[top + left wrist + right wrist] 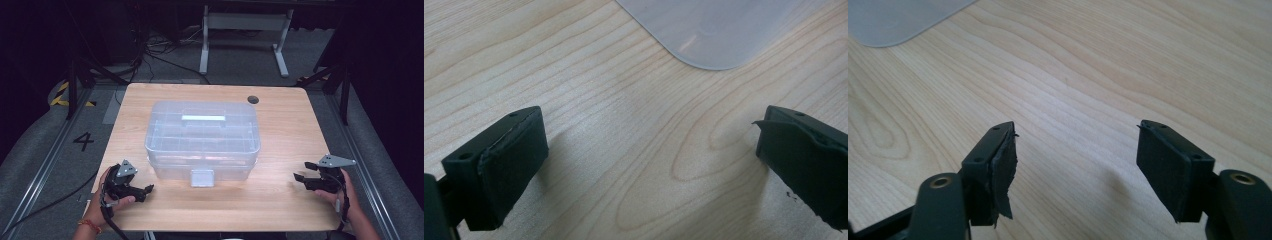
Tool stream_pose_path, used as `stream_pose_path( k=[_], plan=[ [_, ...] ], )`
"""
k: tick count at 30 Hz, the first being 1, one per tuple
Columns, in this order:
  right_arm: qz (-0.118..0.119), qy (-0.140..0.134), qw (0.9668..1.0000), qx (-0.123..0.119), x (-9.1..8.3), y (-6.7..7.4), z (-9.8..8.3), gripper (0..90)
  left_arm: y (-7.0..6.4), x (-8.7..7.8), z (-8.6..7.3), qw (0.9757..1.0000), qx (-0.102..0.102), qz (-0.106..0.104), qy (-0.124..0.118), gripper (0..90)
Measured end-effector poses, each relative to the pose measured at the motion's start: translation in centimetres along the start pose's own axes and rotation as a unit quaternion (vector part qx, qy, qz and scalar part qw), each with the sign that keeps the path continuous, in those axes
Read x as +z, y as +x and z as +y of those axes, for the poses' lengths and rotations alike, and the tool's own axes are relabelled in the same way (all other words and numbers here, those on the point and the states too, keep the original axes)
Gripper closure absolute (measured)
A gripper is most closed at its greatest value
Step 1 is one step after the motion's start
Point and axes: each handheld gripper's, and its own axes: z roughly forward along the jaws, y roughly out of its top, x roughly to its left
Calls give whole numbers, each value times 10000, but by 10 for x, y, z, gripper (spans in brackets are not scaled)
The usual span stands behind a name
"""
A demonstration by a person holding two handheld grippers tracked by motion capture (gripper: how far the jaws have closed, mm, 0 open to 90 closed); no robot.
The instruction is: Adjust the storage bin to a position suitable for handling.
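Box: clear lidded plastic storage box (202, 140) sits mid-surface, front latch shut | Fingers: our left gripper (141, 190) and right gripper (301, 176) flank it, both spread, empty | Progress: we judge nothing begun; box untouched.

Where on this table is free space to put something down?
Bare wood lies on the table right of the clear box, up to the right gripper. A narrower strip runs left of the box, above the left gripper. The middle is crowded.
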Motion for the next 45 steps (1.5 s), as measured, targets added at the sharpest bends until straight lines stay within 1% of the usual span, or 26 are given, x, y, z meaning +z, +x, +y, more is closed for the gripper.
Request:
stream_pose_path(
  k=[2, 3, 4, 7, 10, 11, 14, 15, 17, 19, 24, 25, 26, 29, 31, 32, 35, 36, 39, 41, 45],
  plan=[
    [-6, -19, 10000, -45, -1, 2, 3, 347, 0, 0, 0, 10000, -1, -8, -8, 6],
    [-45, -86, 9999, -108, -2, 3, 6, 360, 0, 0, 0, 10000, 2, 3, 2, 6],
    [-33, -118, 9998, -148, -3, 4, 8, 360, 0, 0, 0, 10000, -20, -8, -8, 6],
    [-14, -174, 9996, -218, -3, 6, 14, 359, 0, 0, 0, 10000, 0, 2, 2, 6],
    [80, -228, 9994, -264, -4, 7, 21, 359, 0, 0, 0, 10000, 4, 3, 2, 6],
    [70, -258, 9991, -329, -4, 9, 24, 360, 0, 0, 0, 10000, 2, 2, 3, 6],
    [67, -278, 9986, -436, -3, 12, 33, 360, 0, 0, 0, 10000, -13, 3, 0, 6],
    [102, -268, 9986, -446, -3, 13, 37, 358, 0, 0, 0, 10000, -18, 2, 2, 6],
    [96, -367, 9980, -504, -3, 15, 42, 364, 0, 0, 0, 10000, -6, -7, -10, 6],
    [124, -392, 9977, -535, -4, 16, 48, 365, 0, 0, 0, 10000, 0, 3, 3, 6],
    [190, -555, 9964, -616, -5, 19, 65, 370, 0, 0, 0, 10000, -23, -4, -12, 6],
    [184, -604, 9959, -653, -5, 20, 69, 379, 0, 0, 0, 10000, -12, 8, 4, 6],
    [159, -633, 9953, -722, -5, 22, 71, 378, -1, 0, 0, 10000, -42, 14, 1, 6],
    [218, -671, 9947, -746, -5, 25, 83, 372, -1, 0, 0, 10000, -51, 12, 1, 6],
    [319, -841, 9939, -631, -9, 25, 93, 371, -1, 0, 0, 10000, -52, 15, 1, 6],
    [343, -931, 9931, -625, -11, 25, 98, 370, -1, 0, 0, 10000, -56, 14, 1, 6],
    [427, -1075, 9913, -632, -14, 28, 115, 367, -1, 0, -1, 10000, -73, 15, 0, 6],
    [434, -1083, 9911, -643, -15, 29, 118, 368, 0, 0, 0, 10000, -35, 15, 1, 6],
    [466, -1101, 9905, -683, -13, 33, 131, 368, 0, 0, -1, 10000, -34, 11, -15, 6],
    [491, -1094, 9898, -772, -11, 37, 138, 367, 0, -1, -1, 10000, -25, 11, -11, 6],
    [513, -1075, 9889, -892, -8, 42, 146, 366, 0, -1, -1, 10000, -22, 10, -1, 6]
  ],
)
